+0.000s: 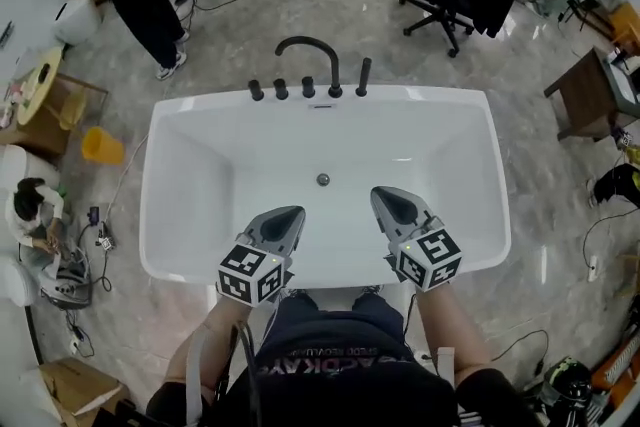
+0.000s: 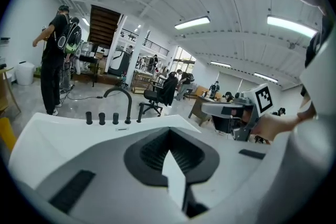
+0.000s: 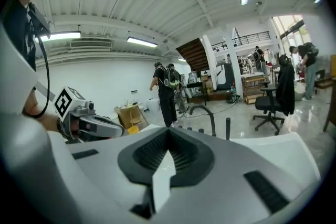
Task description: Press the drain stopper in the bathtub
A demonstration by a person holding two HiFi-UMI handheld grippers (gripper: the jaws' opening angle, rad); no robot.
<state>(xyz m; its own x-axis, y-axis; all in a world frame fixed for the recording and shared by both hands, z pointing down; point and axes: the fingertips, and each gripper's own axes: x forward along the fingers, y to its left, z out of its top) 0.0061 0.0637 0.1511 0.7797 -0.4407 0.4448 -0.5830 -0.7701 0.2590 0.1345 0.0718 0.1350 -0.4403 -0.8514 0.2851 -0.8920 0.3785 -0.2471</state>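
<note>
White bathtub (image 1: 170,165), shown from the head view, with the drain stopper (image 1: 323,179) lying as a small round metal disc on the basin floor, on the midline and toward the end where the black faucet (image 1: 305,39) is mounted. The left gripper (image 1: 293,213) and the right gripper (image 1: 381,195) are held above the near end of the basin, well apart from the stopper, one to either side of its line. In each gripper view the jaws are seen brought together, tip to tip, with nothing between them. The press is judged not yet begun, and the approach is taken as the step in hand. It would best be done with one gripper only, the jaws closed so that a single blunt tip is presented. The tip should be lowered onto the centre of the disc and pushed straight down, since an off-centre or slanted push may slip on the smooth metal or tilt the stopper instead of seating it. The other gripper is best held clear of the basin floor.
</note>
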